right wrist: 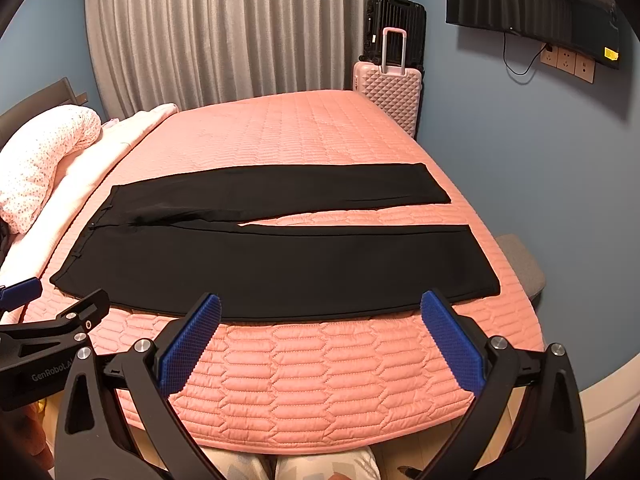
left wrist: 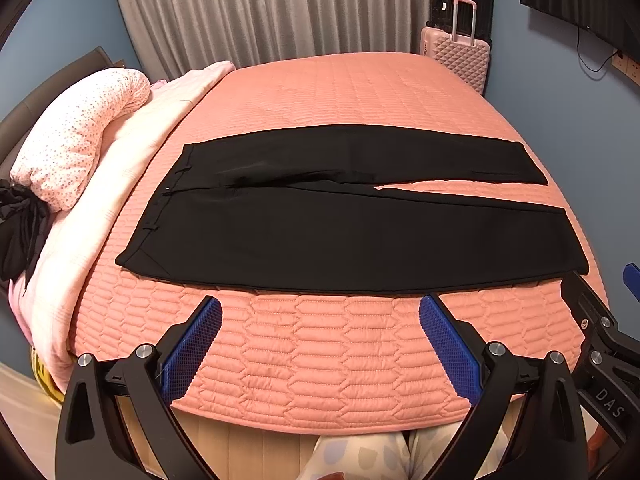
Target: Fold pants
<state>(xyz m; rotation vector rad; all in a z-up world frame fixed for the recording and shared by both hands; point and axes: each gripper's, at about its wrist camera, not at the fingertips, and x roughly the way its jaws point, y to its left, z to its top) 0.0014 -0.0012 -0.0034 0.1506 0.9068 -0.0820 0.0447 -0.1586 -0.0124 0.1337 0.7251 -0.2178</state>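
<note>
- The left gripper (left wrist: pixel 320 320) has its jaws spread wide and grasps nothing; its blue pads (left wrist: pixel 196 348) hang over the quilted near edge of the bed (left wrist: pixel 320 360).
- The right gripper (right wrist: pixel 320 320) likewise has its jaws released and empty, above the same near edge, with the tip of its left pad overlapping the fabric's edge in that view.
- Just beyond both pairs of jaws lie the black pants (left wrist: pixel 340 232), spread flat across the bed, the waistband to the left of the jaws and the two leg ends to the right.
- The legs part in a narrow wedge toward the right, the nearer leg closest to the jaws.
- Far left of the jaws sits a rolled pink bedding pile (left wrist: pixel 80 140).
- Well beyond the pants, at the far right corner, stands a pink suitcase (right wrist: pixel 394 96) before a grey curtain (right wrist: pixel 224 32).
</note>
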